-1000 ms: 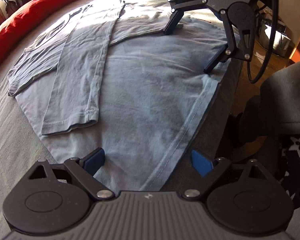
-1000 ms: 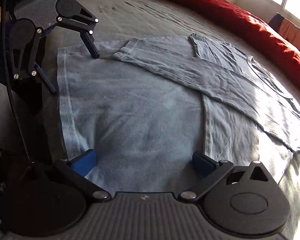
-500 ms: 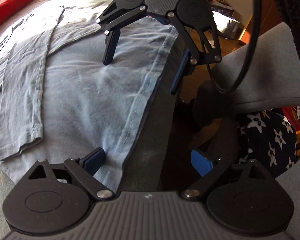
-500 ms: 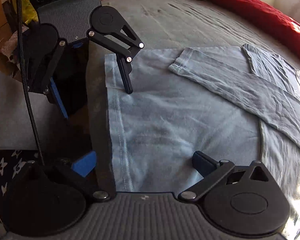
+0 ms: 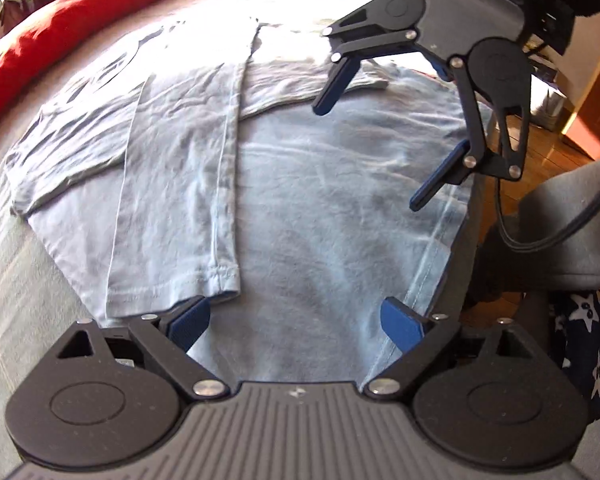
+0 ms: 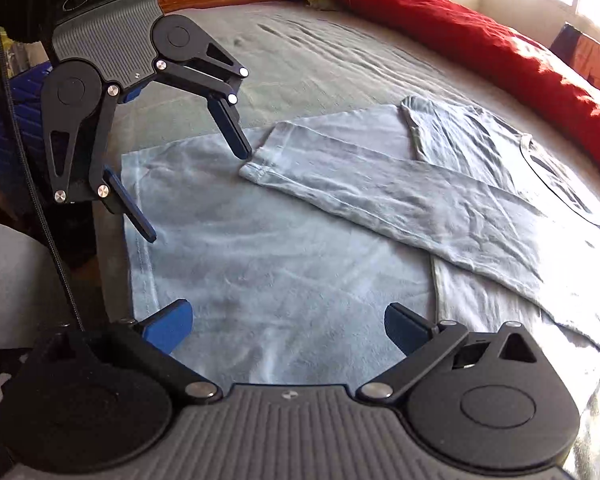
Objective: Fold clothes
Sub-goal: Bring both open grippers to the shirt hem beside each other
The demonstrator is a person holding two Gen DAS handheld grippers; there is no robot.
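Observation:
A light blue long-sleeved shirt (image 5: 320,208) (image 6: 300,248) lies flat on the bed, both sleeves folded across its body. One sleeve (image 5: 172,220) (image 6: 380,196) ends at a cuff just by my left gripper's far finger. My left gripper (image 5: 296,320) (image 6: 196,194) hangs open over the shirt's lower part near the hem (image 5: 432,260). My right gripper (image 6: 286,324) (image 5: 370,156) is open too, low over the same lower part further along the hem (image 6: 140,260). Neither holds any cloth.
The grey bed sheet (image 6: 320,52) stretches beyond the shirt, with a long red cushion (image 5: 60,28) (image 6: 480,48) along its far side. The bed's edge runs by the hem; past it are a person's grey sleeve (image 5: 572,232), star-patterned cloth (image 5: 588,340) and wooden floor (image 5: 548,152).
Half a second ago both grippers straddled the hem at the bed's edge; they have since shifted back over the shirt's lower part. Both stayed open throughout.

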